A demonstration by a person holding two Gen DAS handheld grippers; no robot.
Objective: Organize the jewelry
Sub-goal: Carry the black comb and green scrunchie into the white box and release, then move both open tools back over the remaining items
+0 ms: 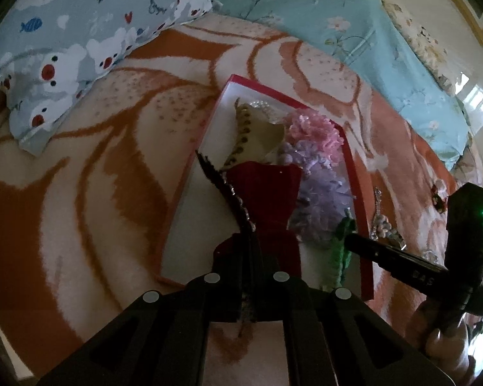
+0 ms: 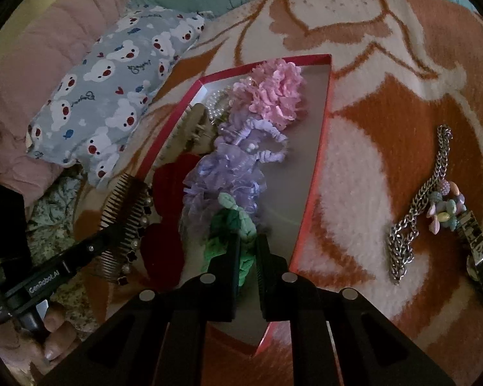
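Black left gripper (image 1: 246, 234) is clamped on a toothed hair comb (image 2: 125, 225) above the red box's (image 1: 357, 173) near end. Right gripper (image 2: 248, 241) is clamped on a green scrunchie (image 2: 232, 222) inside the box. Only the right wrist view shows the chain necklace (image 2: 415, 206) clearly, on the blanket (image 2: 354, 167). Only the left wrist view shows the turquoise floral pillow (image 1: 354, 32) at far right.
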